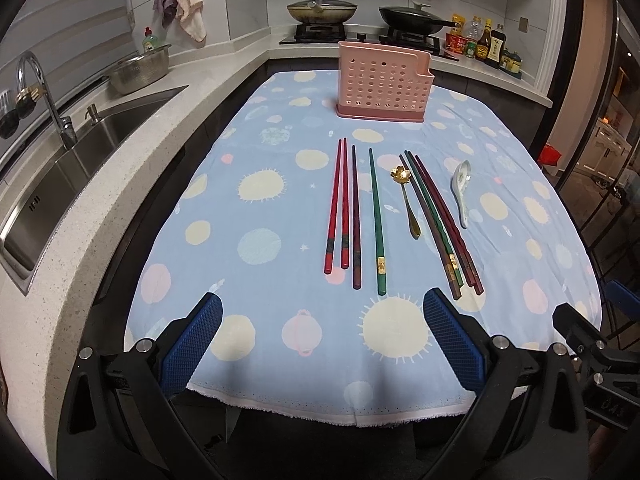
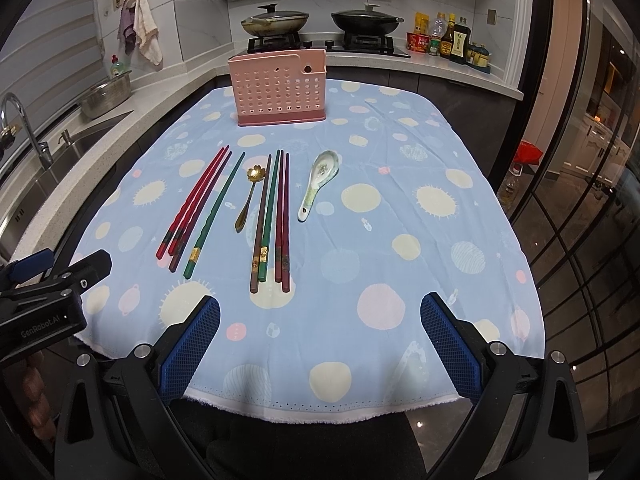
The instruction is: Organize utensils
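Right wrist view: both my tongs (image 2: 320, 332) hang spread, empty; I'd pinch the green chopstick (image 2: 215, 216) near the pink holder (image 2: 278, 90) first.

The left gripper (image 2: 48, 276), seen at the edge of the right wrist view, carries the white lettering "GenRobot.AI" on its black body. The labels on the sauce bottles (image 2: 454, 40) by the stove are too small to read.
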The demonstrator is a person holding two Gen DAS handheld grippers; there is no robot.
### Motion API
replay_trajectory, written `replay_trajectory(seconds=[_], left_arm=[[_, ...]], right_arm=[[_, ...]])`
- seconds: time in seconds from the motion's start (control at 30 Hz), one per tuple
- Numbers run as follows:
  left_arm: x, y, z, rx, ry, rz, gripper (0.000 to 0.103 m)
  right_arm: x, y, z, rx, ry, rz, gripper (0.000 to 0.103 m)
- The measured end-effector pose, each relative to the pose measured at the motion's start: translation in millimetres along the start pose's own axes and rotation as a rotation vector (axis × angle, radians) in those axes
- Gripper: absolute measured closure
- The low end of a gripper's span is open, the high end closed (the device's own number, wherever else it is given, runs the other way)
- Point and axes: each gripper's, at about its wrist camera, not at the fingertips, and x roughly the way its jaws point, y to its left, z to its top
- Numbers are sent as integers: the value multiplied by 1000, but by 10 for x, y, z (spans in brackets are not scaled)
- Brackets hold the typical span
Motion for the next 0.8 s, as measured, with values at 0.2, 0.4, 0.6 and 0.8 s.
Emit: replay_trajectory(seconds=[0.2,0.4,0.6,0.8], left_arm=[[237,163,64,-17,19,53,7],[561,281,152,-12,50,58,7],[911,313,236,-7,96,32,13],[1252,311,279,-13,165,-27,32]], right_arm=[[145,-31,36,18,27,8,7],[352,-54,133,29,51,-1,7],[561,-59,245,31,73,-14,7],[746,-41,407,44,78,-24,7]])
